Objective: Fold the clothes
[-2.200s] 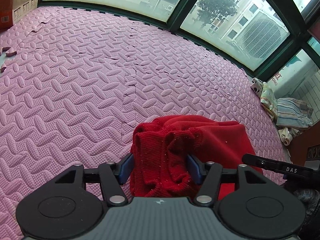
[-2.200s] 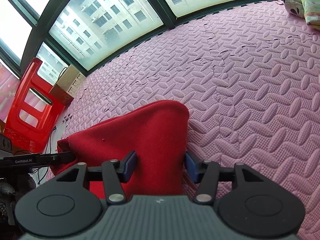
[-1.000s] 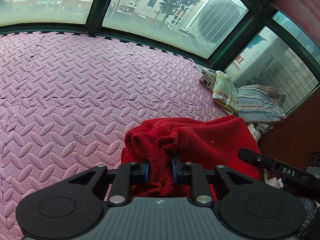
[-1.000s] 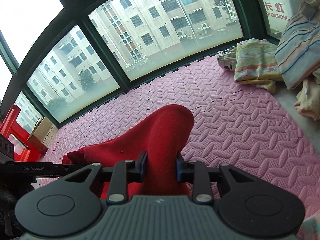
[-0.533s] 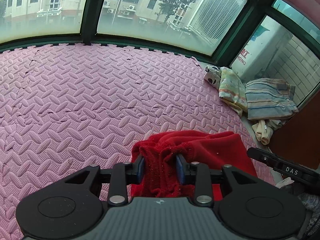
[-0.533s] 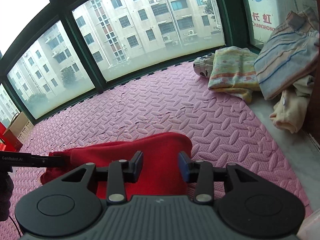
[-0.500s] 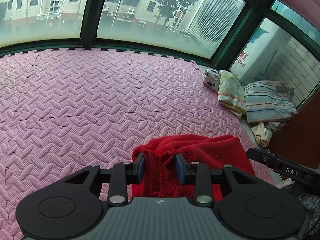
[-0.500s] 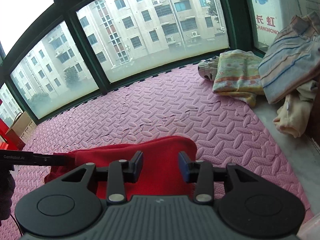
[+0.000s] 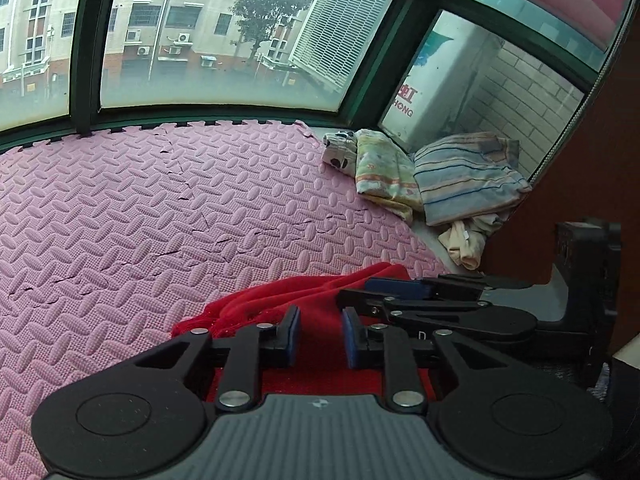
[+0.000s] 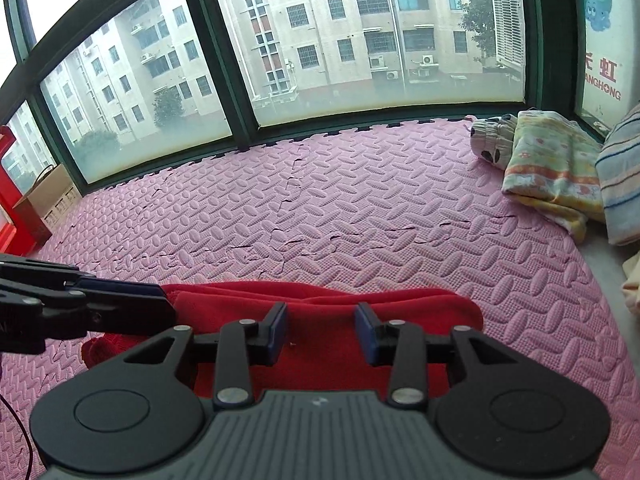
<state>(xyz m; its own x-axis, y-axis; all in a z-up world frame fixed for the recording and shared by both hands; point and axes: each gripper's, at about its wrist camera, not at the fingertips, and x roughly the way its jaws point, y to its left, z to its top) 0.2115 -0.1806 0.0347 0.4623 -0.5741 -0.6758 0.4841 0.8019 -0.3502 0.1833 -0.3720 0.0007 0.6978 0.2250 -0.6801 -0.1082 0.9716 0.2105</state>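
Red garment laid on the pink foam floor mat, both hand-held grippers over it.

The red garment lies bunched on the mat. The left hand-held gripper is closing, its pads apart with cloth between them; the right hand-held gripper stands partly open over the cloth, gripping nothing. Pinch only the top edge, evenly. The garment's near part is hidden beneath the grippers.

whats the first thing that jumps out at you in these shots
The red garment lying low on the pink foam mat, right under both grippers. Next, the pile of pastel clothes at the mat's far right corner by the window, and the apartment blocks outside.
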